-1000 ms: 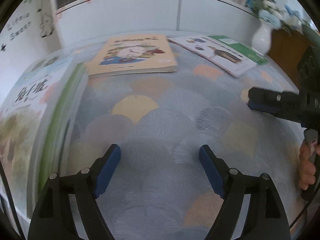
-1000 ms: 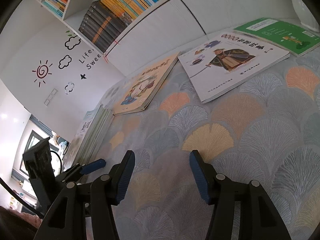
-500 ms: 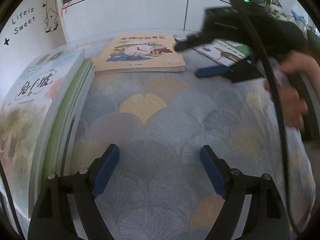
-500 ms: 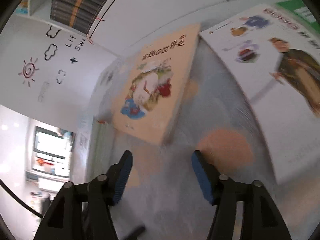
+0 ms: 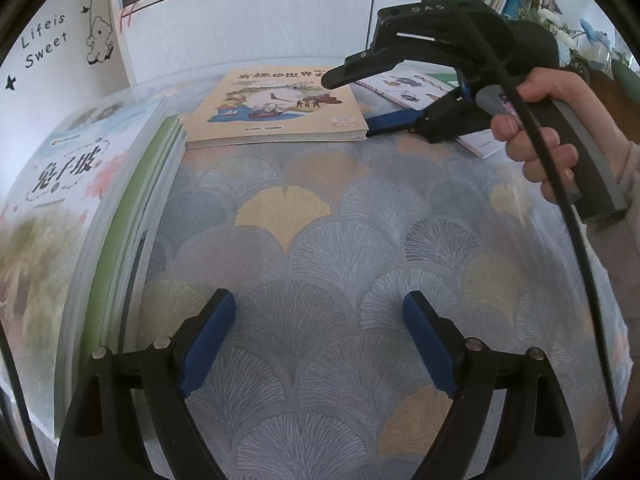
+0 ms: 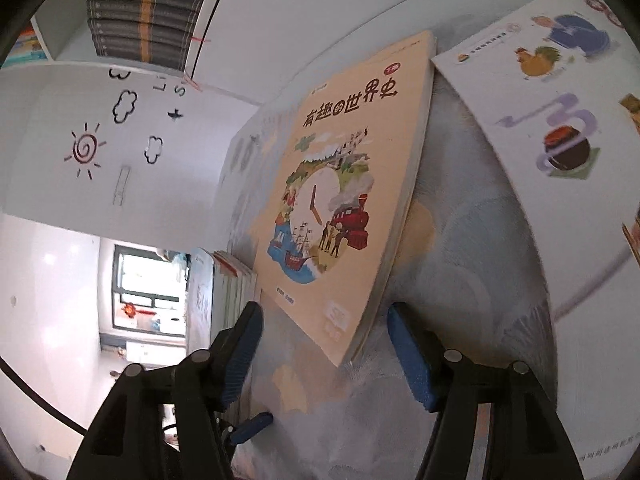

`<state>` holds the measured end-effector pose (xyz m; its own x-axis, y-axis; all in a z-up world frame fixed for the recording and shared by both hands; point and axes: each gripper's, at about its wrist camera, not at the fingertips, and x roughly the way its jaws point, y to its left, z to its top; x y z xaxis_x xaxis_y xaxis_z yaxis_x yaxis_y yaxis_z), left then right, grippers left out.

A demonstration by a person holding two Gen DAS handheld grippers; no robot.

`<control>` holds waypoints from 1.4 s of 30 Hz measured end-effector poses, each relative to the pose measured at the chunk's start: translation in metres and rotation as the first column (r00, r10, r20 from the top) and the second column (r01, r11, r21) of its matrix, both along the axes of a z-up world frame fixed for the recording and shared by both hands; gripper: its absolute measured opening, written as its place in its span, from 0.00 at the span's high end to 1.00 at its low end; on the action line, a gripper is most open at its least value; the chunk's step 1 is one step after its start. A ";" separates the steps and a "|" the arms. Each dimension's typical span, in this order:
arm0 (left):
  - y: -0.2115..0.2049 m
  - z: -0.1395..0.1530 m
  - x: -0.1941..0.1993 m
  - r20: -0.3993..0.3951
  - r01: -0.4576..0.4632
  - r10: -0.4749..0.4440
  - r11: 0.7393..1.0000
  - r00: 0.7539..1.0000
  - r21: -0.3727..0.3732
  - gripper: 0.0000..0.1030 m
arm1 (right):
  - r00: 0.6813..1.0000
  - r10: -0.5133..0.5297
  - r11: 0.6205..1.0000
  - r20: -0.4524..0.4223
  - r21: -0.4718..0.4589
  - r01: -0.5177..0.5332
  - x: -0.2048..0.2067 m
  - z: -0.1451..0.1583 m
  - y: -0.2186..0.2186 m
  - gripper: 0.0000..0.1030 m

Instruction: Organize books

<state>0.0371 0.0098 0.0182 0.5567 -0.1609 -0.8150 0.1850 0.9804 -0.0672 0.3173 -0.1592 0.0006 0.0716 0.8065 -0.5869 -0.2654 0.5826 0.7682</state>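
A tan picture book (image 5: 276,108) lies flat on the patterned tablecloth (image 5: 320,240); it also shows in the right wrist view (image 6: 340,200). My right gripper (image 6: 324,344) is open, turned on its side, with the book's near right corner between its fingers, one above and one below (image 5: 348,100). My left gripper (image 5: 316,340) is open and empty, low over the cloth. A stack of books (image 5: 80,208) with a white cover on top lies at the left. A white picture book (image 6: 560,140) lies right of the tan one.
A white cabinet wall (image 5: 260,28) with bookshelves above runs behind the table. A green book (image 5: 442,78) lies at the far right, mostly hidden by the right gripper. A vase of blue flowers (image 5: 568,28) stands at the back right.
My right gripper has swung left across the table, rolled onto its side, and closed in on the tan book's corner. My left gripper has barely moved.
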 end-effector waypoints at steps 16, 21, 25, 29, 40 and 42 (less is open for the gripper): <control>-0.006 -0.001 -0.007 0.008 0.000 0.000 1.000 1.000 0.001 0.18 | 0.989 -0.129 0.992 0.067 0.022 0.127 0.014 -0.014 0.000 0.86; -0.006 0.001 -0.006 0.008 0.001 -0.001 1.000 1.000 0.000 0.18 | 0.985 -0.138 0.990 0.100 0.012 0.138 0.016 -0.013 0.008 0.84; -0.006 0.001 -0.006 0.008 0.000 0.000 1.000 1.000 0.000 0.18 | 0.982 -0.166 0.985 0.094 0.055 0.161 0.002 -0.012 -0.006 0.86; -0.006 0.001 -0.007 0.008 0.000 0.000 1.000 1.000 0.000 0.18 | 0.976 -0.194 0.981 0.097 0.047 0.190 -0.019 -0.011 -0.030 0.86; -0.002 0.003 -0.005 -0.011 -0.010 0.010 1.000 1.000 -0.012 0.18 | 0.958 -0.269 0.962 0.103 -0.016 0.272 -0.139 0.001 -0.147 0.86; -0.004 0.004 -0.006 -0.015 -0.003 0.003 1.000 1.000 -0.011 0.18 | 0.953 -0.286 0.956 0.101 -0.037 0.291 -0.156 -0.002 -0.166 0.85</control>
